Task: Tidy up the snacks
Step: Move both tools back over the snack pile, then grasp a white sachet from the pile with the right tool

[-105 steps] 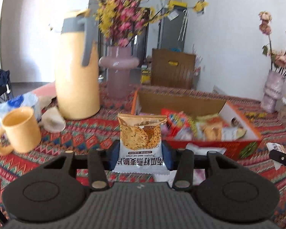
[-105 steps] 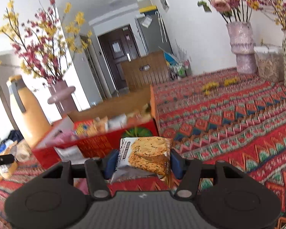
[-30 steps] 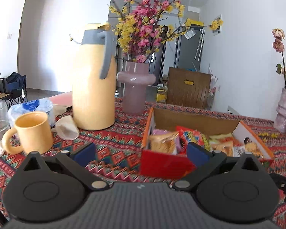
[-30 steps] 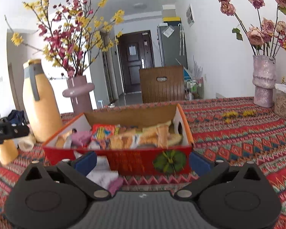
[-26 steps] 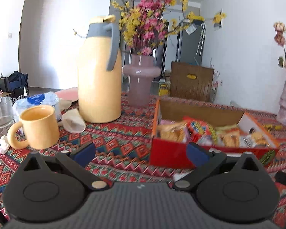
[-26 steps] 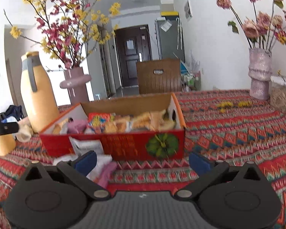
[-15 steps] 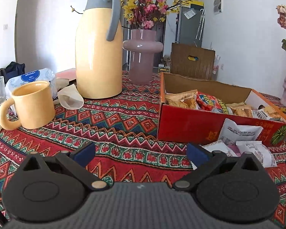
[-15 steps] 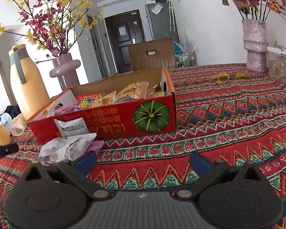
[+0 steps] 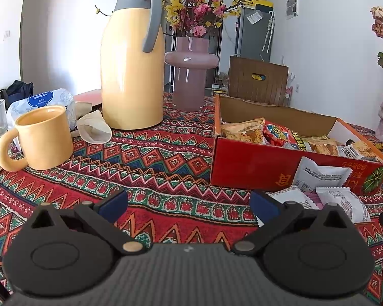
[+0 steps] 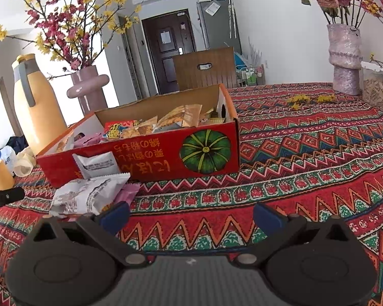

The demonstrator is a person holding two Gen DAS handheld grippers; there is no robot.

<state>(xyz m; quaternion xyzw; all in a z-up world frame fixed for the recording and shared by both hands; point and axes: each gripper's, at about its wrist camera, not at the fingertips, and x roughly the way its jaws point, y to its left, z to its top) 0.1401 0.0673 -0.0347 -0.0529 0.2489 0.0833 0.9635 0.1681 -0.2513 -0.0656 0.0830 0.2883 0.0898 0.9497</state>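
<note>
On my far left stood a yellow mug point(image 9: 44, 137), then a tall yellow thermos jug point(image 9: 132, 63) and a pink vase point(image 9: 191, 76), all on the patterned tablecloth point(image 9: 153, 168). My left gripper point(image 9: 189, 204) was spread wide with nothing between its fingers, low over the cloth. Right of it sat the red cardboard box point(image 9: 252, 168), snack packets point(image 9: 245, 134) filling it. A few loose white packets point(image 9: 329, 193) lay on the cloth touching the box's front wall. My right gripper point(image 10: 191, 215) was likewise spread and empty, with those loose packets just beside its left finger point(image 10: 115, 215).
</note>
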